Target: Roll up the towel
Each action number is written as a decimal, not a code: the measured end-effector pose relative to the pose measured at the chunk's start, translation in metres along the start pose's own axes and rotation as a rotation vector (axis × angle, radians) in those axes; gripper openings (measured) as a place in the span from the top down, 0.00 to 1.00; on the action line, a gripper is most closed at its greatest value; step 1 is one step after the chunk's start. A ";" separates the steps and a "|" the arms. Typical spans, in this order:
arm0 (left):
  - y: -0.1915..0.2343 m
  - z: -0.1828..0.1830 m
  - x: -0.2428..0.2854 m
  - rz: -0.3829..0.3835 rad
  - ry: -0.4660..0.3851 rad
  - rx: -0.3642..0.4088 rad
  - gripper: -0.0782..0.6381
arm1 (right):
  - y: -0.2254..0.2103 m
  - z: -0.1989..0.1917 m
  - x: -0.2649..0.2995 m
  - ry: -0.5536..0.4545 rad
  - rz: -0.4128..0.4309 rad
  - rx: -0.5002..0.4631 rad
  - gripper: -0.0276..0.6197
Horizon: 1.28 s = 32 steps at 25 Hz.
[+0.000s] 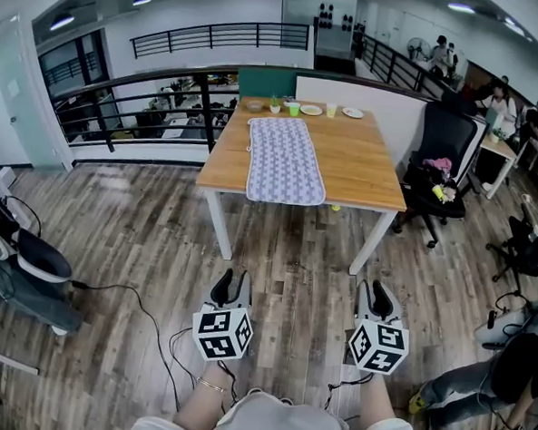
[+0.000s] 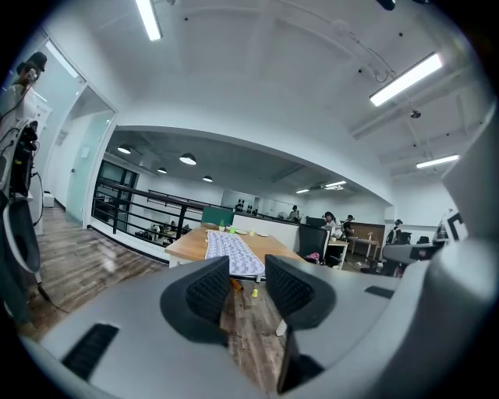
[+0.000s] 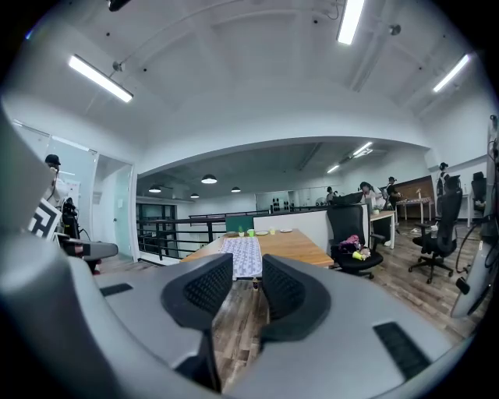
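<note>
The left gripper point(image 1: 232, 280) has its jaws a little apart and holds nothing. The right gripper point(image 1: 374, 289) is the same. Far off, the towel point(image 1: 286, 161) lies flat on the worktop point(image 1: 367, 170), with one end hanging over the edge. A hard tug could slide it off.

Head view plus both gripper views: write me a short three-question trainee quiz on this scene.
1. True or false: the towel lies spread out, unrolled, on the wooden table.
2. Between the jaws of the left gripper there is: A) the towel B) nothing C) a cup
3. Fill in: in the head view, the black office chair stands at the table's ___ side.
Key: 1 true; 2 B; 3 right.
</note>
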<state>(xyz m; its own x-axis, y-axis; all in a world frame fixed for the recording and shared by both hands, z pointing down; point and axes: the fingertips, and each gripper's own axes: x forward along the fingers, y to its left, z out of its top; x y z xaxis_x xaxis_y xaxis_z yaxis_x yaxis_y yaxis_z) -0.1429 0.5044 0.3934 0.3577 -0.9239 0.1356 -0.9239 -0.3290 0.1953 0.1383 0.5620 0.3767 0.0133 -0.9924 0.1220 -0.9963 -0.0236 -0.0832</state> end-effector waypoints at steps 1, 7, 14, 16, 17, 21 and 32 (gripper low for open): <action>-0.002 0.002 0.001 -0.006 -0.002 0.003 0.68 | -0.001 0.001 0.001 -0.002 -0.001 0.002 0.78; -0.003 0.005 0.005 -0.013 -0.007 0.020 0.50 | -0.001 0.001 0.005 -0.025 0.005 0.006 0.59; -0.012 0.003 0.007 -0.002 -0.031 0.050 0.28 | -0.007 -0.002 0.006 -0.053 0.005 -0.006 0.33; -0.015 0.004 0.009 0.006 -0.038 0.054 0.24 | -0.008 -0.003 0.006 -0.051 0.009 -0.004 0.29; -0.016 0.004 0.010 0.012 -0.037 0.058 0.23 | -0.010 -0.002 0.007 -0.049 0.011 -0.004 0.28; -0.025 -0.001 0.018 0.031 -0.026 0.047 0.21 | -0.022 -0.001 0.011 -0.044 0.012 -0.002 0.26; -0.039 -0.015 0.028 0.086 0.007 0.035 0.21 | -0.055 -0.025 0.017 0.022 0.019 0.063 0.26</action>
<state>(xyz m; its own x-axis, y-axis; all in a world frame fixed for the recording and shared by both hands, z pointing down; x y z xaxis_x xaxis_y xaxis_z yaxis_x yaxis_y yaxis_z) -0.0948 0.4940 0.4045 0.2778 -0.9476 0.1575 -0.9554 -0.2554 0.1485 0.1913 0.5494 0.4083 -0.0079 -0.9899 0.1414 -0.9889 -0.0133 -0.1481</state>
